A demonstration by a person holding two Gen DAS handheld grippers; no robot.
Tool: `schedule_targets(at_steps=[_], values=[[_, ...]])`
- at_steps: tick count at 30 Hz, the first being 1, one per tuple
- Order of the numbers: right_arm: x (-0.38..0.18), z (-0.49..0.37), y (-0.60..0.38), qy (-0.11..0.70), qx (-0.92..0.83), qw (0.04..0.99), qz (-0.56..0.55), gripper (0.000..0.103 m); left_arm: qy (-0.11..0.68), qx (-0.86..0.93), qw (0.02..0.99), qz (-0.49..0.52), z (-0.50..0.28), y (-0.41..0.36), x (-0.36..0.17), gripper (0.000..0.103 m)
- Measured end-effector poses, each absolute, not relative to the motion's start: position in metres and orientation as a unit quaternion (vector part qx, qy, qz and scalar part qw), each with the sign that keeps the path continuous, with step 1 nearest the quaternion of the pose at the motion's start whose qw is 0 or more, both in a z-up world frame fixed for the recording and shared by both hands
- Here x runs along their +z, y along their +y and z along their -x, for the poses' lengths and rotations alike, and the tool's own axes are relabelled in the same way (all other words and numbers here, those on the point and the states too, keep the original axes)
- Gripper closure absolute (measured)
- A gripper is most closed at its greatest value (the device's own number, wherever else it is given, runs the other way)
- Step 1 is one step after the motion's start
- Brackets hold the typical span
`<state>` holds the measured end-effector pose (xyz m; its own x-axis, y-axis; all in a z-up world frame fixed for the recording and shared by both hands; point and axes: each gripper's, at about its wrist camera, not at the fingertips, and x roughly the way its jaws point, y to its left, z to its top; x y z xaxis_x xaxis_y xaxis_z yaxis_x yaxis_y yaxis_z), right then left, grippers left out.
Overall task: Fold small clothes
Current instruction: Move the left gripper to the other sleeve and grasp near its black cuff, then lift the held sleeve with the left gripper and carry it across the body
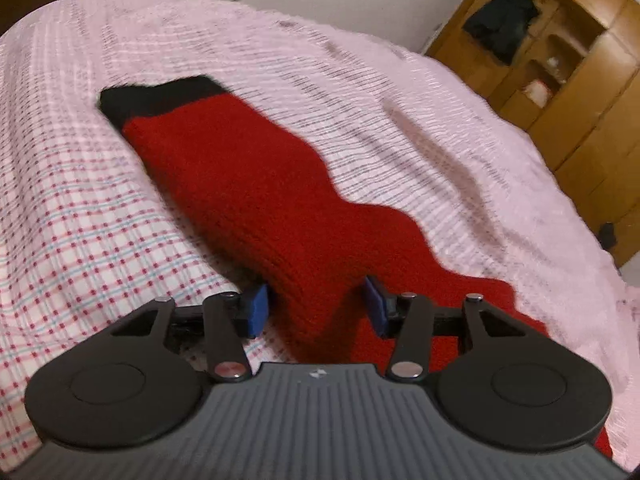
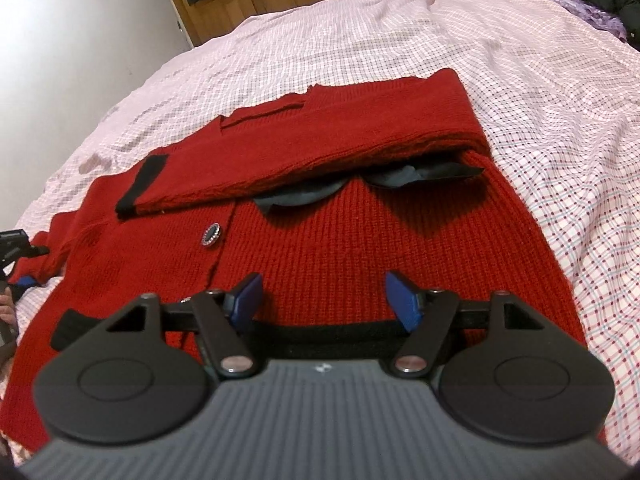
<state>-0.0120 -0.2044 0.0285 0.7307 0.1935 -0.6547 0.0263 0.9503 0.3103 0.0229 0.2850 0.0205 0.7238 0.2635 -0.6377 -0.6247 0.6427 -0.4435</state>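
- The red knitted cardigan (image 2: pixel 360 248) lay spread on a bed covered with a pink checked sheet (image 2: pixel 540 92).
- Left wrist view: one sleeve (image 1: pixel 240 184) stretched away across the sheet, ending in a black cuff (image 1: pixel 160 96). The picture was blurred, so the knit and the sheet pattern farther off were hard to make out.
- The left gripper (image 1: pixel 318 306) had its blue pads on either side of a raised ridge of the sleeve. Whether they pinched the wool or merely stood beside it could not be told.
- A wooden cupboard (image 1: pixel 580 100) stood at the right, cut off by the frame edge.
- Right wrist view: the other sleeve (image 2: pixel 320 148) lay folded across the chest, hiding most of a dark ribbon bow (image 2: pixel 360 184) at the collar. One dark round button (image 2: pixel 211 234) showed.
- The right gripper (image 2: pixel 324 296) hung released over the black hem (image 2: pixel 320 334), pads apart with nothing between them.
- At the left edge, the other gripper was mostly cut off.
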Motion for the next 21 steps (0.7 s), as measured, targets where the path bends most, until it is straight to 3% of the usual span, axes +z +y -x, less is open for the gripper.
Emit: schedule_targets(at_steps=[5, 12, 14, 21], values=[[0.030, 0.014, -0.205, 0.359, 0.046, 0.919, -0.154, 0.033, 0.245, 0.208, 0.906, 0.276, -0.025, 0.266, 0.039, 0.077], [0.033, 0.018, -0.211, 0.350, 0.048, 0.919, -0.173, 0.033, 0.199, 0.162, 0.939, 0.229, -0.021, 0.240, 0.080, 0.086], [0.034, 0.020, -0.211, 0.347, 0.049, 0.920, -0.177, 0.033, 0.187, 0.144, 0.946, 0.222, -0.020, 0.233, 0.091, 0.094], [0.036, 0.023, -0.213, 0.342, 0.052, 0.920, -0.182, 0.033, 0.187, 0.094, 0.958, 0.197, -0.029, 0.198, 0.118, 0.094]])
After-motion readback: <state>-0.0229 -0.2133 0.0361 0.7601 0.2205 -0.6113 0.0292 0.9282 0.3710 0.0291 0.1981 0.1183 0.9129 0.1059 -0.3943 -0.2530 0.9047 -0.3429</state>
